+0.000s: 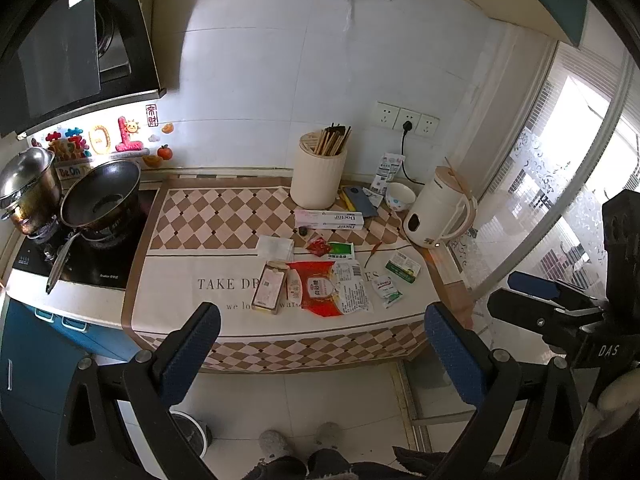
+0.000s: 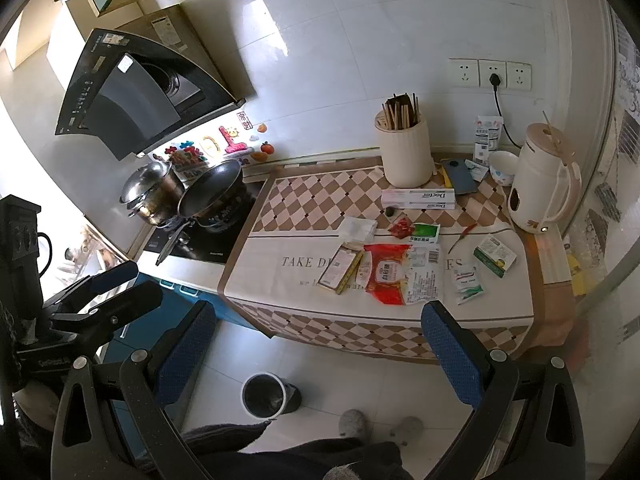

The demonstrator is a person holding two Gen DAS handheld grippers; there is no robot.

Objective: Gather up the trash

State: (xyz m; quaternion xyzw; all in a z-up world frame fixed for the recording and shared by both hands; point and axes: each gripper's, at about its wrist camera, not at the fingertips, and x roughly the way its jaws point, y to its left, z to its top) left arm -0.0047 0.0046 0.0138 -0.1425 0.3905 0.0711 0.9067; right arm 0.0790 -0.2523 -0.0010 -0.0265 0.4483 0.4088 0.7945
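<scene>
Trash lies on the cloth-covered counter [image 1: 192,276]: a red and white wrapper [image 1: 320,288] [image 2: 386,276], a flat box [image 1: 272,288] [image 2: 340,266], a small red packet [image 1: 319,247] [image 2: 401,227], green and white sachets [image 1: 403,266] [image 2: 495,256], a white tissue [image 1: 275,246] [image 2: 359,227]. A small round bin [image 2: 265,395] stands on the floor below. My left gripper [image 1: 320,350] is open and empty, held back from the counter's front edge. My right gripper [image 2: 320,352] is open and empty, also short of the counter, above the floor.
A white kettle [image 1: 438,208] [image 2: 542,188] stands at the right, a chopstick holder [image 1: 318,174] [image 2: 406,152] at the back, a toothpaste box [image 1: 329,220], a phone [image 2: 460,176] and a bowl [image 2: 502,166] near it. A wok [image 1: 100,194] and pot [image 1: 28,184] sit on the stove at left.
</scene>
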